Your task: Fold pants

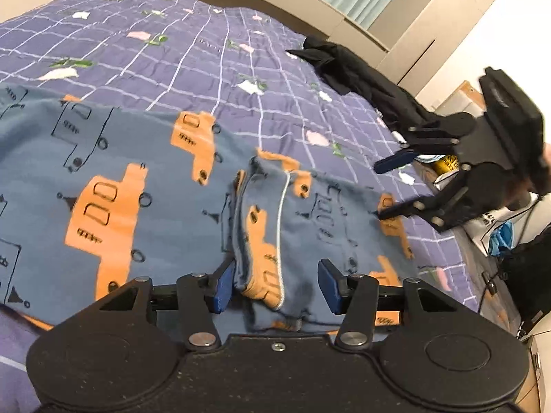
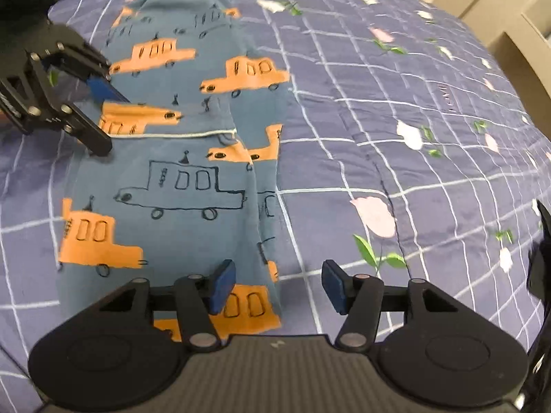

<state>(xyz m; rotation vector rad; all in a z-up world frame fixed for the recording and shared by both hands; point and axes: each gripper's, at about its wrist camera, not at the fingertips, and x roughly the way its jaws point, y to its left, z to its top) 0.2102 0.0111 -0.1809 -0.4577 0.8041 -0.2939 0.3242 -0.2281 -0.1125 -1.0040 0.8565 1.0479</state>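
A: What carries it all?

B: A bed under a purple quilted cover with a white grid and small flowers (image 2: pixel 396 110). A black garment (image 1: pixel 361 79) lies heaped near its far right edge, well apart from the work.

A: And the thing to be folded?

B: The blue knit pants printed with orange and outlined cars (image 2: pixel 179 179) lie flat toward the near edge of the bed. One part looks already doubled over: a thick stack of layers with a white piping line (image 1: pixel 280 234) crosses the cloth.

A: The tools?

B: The left gripper (image 1: pixel 275 289) has its blue pads standing wide on either side of that stacked edge, and they do not seem to press it. The right gripper (image 2: pixel 279 289) is also wide and holds nothing; its left pad hangs over the pants' edge and its right pad over bare cover.

A: So which step is this?

B: I judge a fold has just been laid and let go. To do it well, check that the layered edges line up and press out the ridge at the piping. For the next fold, take both layers together at matching corners, lift evenly and lay them down without dragging the layer below.
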